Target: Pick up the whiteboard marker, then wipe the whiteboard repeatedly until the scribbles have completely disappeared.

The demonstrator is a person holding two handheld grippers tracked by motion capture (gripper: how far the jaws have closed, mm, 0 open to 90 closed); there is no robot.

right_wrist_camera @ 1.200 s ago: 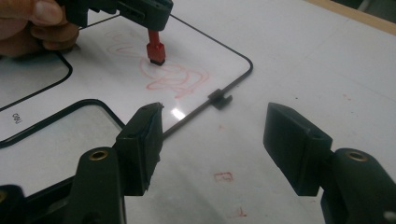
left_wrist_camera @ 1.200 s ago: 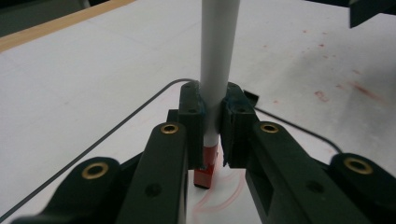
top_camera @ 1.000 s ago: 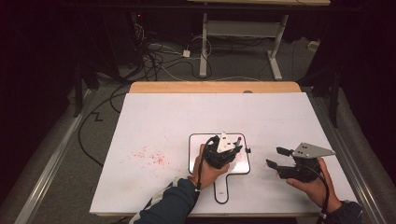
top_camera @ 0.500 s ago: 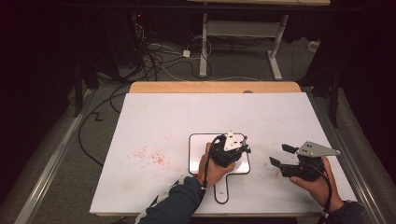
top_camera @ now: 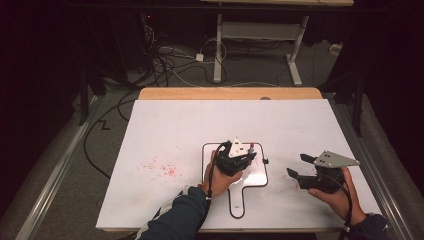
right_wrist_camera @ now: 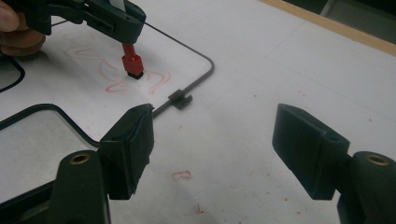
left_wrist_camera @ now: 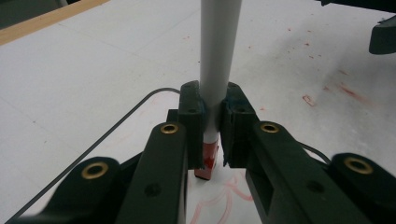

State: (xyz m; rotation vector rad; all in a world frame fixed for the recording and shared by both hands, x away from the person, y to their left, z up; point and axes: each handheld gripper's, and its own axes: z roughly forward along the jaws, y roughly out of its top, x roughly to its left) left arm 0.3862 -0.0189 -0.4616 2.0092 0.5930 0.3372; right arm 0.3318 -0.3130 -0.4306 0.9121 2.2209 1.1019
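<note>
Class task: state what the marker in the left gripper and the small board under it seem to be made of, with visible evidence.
Marker: likely plastic; smooth, matte white barrel, red tip end.
Board: probably a glossy dry-erase surface; it reflects light, bears red scribbles, and has a thin dark rim.

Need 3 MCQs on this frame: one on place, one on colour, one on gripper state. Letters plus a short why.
1. Where is the marker tip?
A. on the small whiteboard
B. on the bare table
C. in the air above the floor

2. What colour are the scribbles under the tip?
A. blue
B. red
C. green

3. How do the right gripper fingers stand?
A. shut on the marker
B. shut on nothing
C. open, holding nothing

Answers:
1. A: the right gripper view shows the red tip down on the board inside its dark rim.
2. B: red lines lie around the tip.
3. C: a wide gap between its fingers, while the left gripper clamps the marker.
</note>
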